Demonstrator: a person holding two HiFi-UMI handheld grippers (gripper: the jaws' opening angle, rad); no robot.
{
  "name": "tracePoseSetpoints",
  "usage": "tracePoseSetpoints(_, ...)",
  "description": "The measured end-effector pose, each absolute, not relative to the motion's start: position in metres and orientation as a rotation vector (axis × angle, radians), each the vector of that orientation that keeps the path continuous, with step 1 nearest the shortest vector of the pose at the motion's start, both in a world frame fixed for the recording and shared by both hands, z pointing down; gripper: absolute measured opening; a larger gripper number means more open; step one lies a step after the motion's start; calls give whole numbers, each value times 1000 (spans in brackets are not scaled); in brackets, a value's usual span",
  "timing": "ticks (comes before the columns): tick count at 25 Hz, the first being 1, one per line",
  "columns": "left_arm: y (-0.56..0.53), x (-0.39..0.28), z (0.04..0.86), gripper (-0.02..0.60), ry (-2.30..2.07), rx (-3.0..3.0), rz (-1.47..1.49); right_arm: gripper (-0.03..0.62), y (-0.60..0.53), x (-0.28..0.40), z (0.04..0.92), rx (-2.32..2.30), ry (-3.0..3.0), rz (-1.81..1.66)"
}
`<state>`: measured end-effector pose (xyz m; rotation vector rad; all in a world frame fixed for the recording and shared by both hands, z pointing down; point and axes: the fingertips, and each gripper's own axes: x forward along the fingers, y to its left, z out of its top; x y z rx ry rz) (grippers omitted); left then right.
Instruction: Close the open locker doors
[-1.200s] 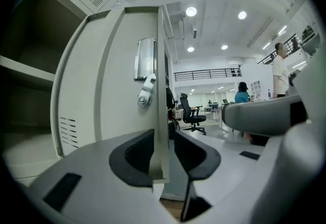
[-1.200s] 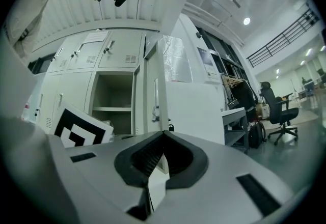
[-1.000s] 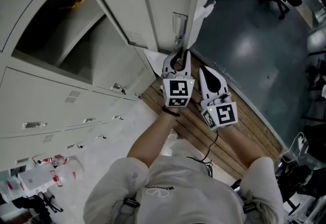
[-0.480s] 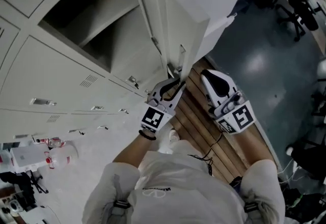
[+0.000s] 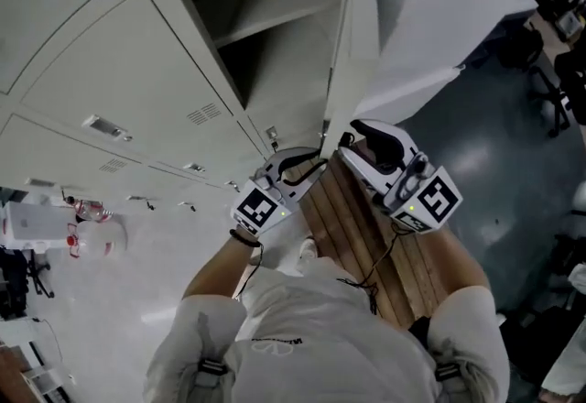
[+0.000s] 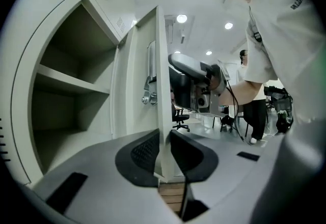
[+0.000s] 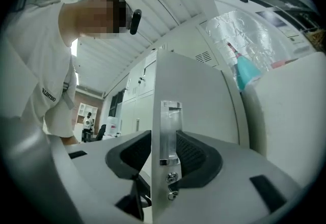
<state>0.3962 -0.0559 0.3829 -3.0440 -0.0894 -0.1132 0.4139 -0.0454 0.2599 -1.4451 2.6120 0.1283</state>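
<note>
Astride the locker door (image 5: 359, 26), level left tongs (image 6: 163, 152) pinch it, loosening, while right tongs (image 7: 163, 154) just opened wide.

The person wears a white short-sleeved T-shirt (image 5: 311, 364) with small dark chest lettering (image 5: 275, 343), dark buckled shoulder straps (image 5: 212, 366) and a black wristband (image 5: 244, 237). The white-and-black left gripper (image 5: 319, 160) and right gripper (image 5: 348, 143) each carry a black-and-white marker cube (image 5: 259, 207). A thin black cable (image 5: 371, 291) hangs from the right one.
</note>
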Motion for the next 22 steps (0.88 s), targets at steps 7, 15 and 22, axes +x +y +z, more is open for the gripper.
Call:
tracePoseSetpoints(7,-83,368,383,66,28,-3048,-98,190,-73,371,253,-1272,2690,125)
tracePoseSetpoints(15,-123,330,383,5,303,-3019,-124,112,-113,352,251,-1181,2725,93)
tracePoseSetpoints(22,-140,324,373,5,527,-2927,-148,96,-154,336,250,-1166,2737,103)
